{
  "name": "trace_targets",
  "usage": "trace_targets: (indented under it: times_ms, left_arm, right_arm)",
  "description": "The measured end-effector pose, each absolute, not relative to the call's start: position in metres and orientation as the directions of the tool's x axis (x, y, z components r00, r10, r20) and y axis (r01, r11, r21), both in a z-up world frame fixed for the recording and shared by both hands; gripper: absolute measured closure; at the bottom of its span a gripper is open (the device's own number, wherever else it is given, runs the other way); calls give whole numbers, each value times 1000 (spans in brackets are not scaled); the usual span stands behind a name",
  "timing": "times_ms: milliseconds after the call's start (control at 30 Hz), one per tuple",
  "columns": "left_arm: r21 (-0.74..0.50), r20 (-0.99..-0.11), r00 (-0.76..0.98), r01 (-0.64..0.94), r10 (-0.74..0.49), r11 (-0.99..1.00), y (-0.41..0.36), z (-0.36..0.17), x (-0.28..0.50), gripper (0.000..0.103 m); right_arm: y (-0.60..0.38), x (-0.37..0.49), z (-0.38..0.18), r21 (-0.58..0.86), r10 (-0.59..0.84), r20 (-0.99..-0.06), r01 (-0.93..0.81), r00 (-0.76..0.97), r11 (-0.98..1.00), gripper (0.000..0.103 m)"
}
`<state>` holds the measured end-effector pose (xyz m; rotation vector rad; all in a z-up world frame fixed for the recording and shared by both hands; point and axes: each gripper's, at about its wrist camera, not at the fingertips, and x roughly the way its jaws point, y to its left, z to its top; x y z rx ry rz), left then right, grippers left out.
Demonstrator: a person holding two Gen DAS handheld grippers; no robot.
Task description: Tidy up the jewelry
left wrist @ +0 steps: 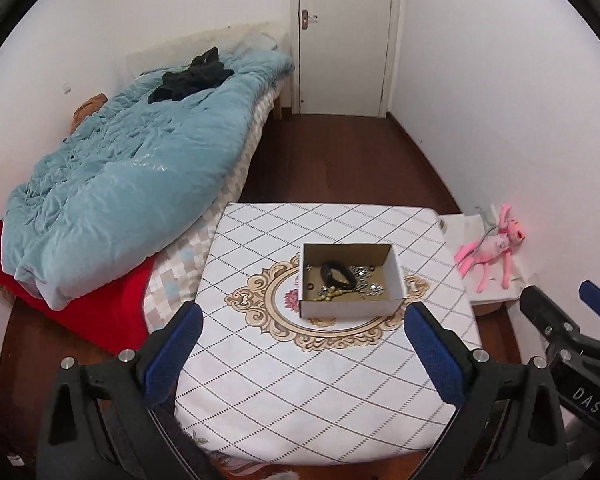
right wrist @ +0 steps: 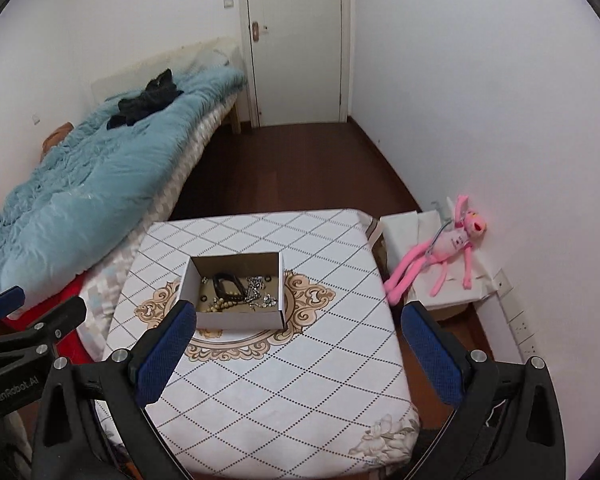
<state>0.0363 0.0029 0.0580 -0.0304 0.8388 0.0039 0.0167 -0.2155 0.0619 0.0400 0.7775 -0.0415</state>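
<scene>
So your left gripper (left wrist: 300, 344) and right gripper (right wrist: 296, 344) both hover spread wide, holding nothing. All the jewelry (left wrist: 346, 280) lies tangled inside the box (left wrist: 350, 307) on the table (left wrist: 324, 392); nothing seems sorted, so reach in first.

We hold both grippers above the near edge of the table (left wrist: 340, 380), side by side and level. The left gripper (left wrist: 302, 332) has its blue-padded jaws spread wide, gripping nothing. The right gripper (right wrist: 300, 332) matches it, jaws wide apart and empty, just right of the left one.
</scene>
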Motion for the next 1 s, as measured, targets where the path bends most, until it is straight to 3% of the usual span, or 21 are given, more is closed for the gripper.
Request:
trace_targets:
  times_ms: [433, 1000]
  left_arm:
    - [-41, -732, 680, 11, -38, 999, -3, 81, 8, 0]
    - [10, -787, 616, -61, 46, 998, 2, 47, 66, 0]
  right_arm:
    - [-218, -30, 109, 26, -20, -666, 49, 746, 998, 0]
    - [-214, 40, 78, 2, -32, -727, 49, 686, 999, 0]
